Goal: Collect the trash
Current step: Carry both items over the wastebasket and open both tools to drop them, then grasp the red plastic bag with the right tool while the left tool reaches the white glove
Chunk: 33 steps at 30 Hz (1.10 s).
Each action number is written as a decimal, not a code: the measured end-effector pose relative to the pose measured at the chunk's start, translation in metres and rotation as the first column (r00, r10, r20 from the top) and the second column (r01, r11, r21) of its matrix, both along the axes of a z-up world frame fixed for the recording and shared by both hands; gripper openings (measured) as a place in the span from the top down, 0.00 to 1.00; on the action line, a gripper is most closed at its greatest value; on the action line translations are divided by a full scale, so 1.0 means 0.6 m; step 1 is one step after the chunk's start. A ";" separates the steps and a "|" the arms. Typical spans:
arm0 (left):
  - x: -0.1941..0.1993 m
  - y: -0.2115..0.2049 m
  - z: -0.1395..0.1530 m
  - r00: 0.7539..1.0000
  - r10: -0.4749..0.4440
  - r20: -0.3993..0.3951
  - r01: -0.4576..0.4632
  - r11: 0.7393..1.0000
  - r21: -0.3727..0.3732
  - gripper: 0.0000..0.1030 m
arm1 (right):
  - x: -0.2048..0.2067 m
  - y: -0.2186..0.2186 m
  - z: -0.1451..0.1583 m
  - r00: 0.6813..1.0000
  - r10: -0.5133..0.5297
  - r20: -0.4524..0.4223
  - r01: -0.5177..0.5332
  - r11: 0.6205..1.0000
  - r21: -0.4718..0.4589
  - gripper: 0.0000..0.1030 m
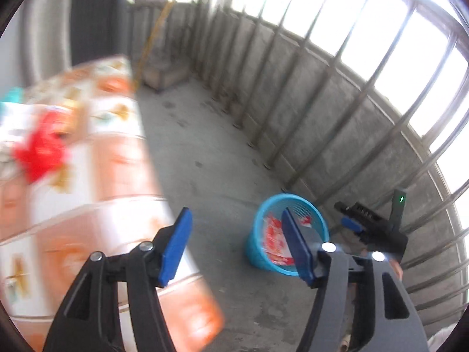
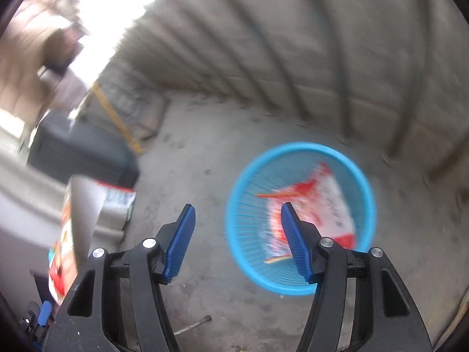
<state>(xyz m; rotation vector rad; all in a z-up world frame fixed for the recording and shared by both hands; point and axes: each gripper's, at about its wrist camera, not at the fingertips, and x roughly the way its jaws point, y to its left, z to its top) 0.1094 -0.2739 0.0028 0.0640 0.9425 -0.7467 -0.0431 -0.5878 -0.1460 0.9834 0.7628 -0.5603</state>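
A blue plastic basket [image 2: 249,182] stands on the concrete floor with a red and white wrapper [image 2: 325,205] lying inside it. It also shows in the left wrist view [image 1: 318,217], with the wrapper [image 1: 274,242] in it. My right gripper [image 2: 236,242] is open and empty, above and just left of the basket. My left gripper [image 1: 234,246] is open and empty, over the floor between the table and the basket. A red crumpled piece of trash [image 1: 41,149] lies on the table at the left. The right gripper [image 1: 370,226] shows beyond the basket in the left wrist view.
A table with an orange and white patterned cloth [image 1: 117,158] fills the left. A concrete wall with metal railings [image 1: 337,94] runs along the right. A cardboard box [image 1: 164,73] sits in the far corner. A metal rod [image 2: 193,325] lies on the floor.
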 end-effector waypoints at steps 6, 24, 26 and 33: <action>0.000 0.188 0.062 0.961 0.222 0.162 -0.219 0.975 -0.039 0.37 | 0.151 0.099 0.115 0.948 0.283 0.148 -0.280 0.959 -0.044 0.40; 0.168 0.439 0.038 0.884 0.442 0.151 -0.434 0.897 -0.086 0.37 | 0.446 0.486 0.220 0.621 0.758 0.203 -0.782 0.616 0.091 0.37; 0.196 0.438 0.026 0.888 0.435 0.151 -0.429 0.900 -0.077 0.37 | 0.463 0.501 0.220 0.617 0.765 0.185 -0.786 0.610 0.099 0.37; 0.275 0.431 -0.009 0.891 0.425 0.160 -0.425 0.905 -0.036 0.37 | 0.500 0.532 0.216 0.605 0.785 0.132 -0.796 0.601 0.071 0.37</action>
